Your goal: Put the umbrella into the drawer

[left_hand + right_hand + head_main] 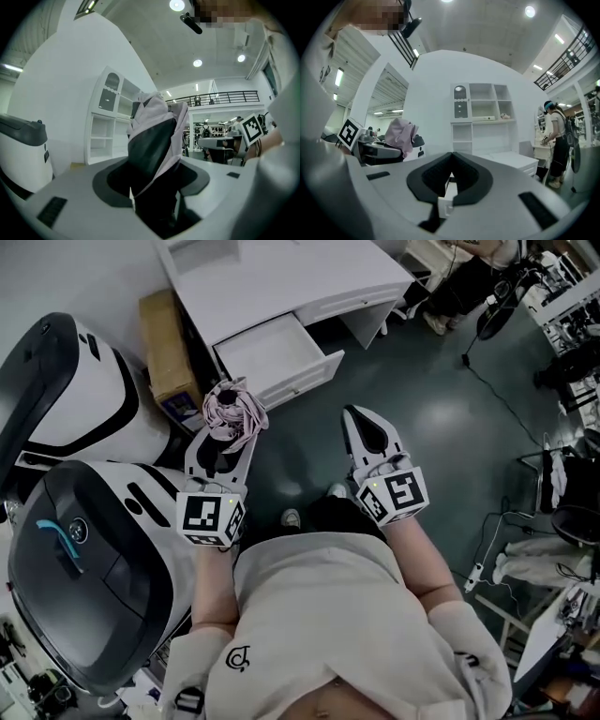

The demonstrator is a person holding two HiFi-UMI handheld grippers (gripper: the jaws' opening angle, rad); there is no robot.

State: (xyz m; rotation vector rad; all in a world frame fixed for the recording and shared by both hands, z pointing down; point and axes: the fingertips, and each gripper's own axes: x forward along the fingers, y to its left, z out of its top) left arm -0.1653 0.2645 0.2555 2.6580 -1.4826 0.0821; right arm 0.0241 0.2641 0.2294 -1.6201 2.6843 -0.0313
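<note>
A folded pink umbrella (232, 409) with a dark lining stands bundled between the fingers of my left gripper (225, 435), which is shut on it. In the left gripper view the umbrella (157, 136) fills the gap of the left gripper (157, 161) and hides what lies straight ahead. My right gripper (359, 426) is held level beside it, shut and holding nothing; its tips meet in the right gripper view (451, 157), where the umbrella (401, 133) shows at the left. The white drawer (272, 352) stands pulled out of the white desk (281, 277), ahead of both grippers.
A cardboard box (169, 343) leans by the desk's left side. Two big white-and-black machine housings (84, 559) (66, 390) crowd the left. A cable (506, 399) runs over the dark floor at the right. A person (555, 140) stands by the desk's far end, next to white shelves (483, 117).
</note>
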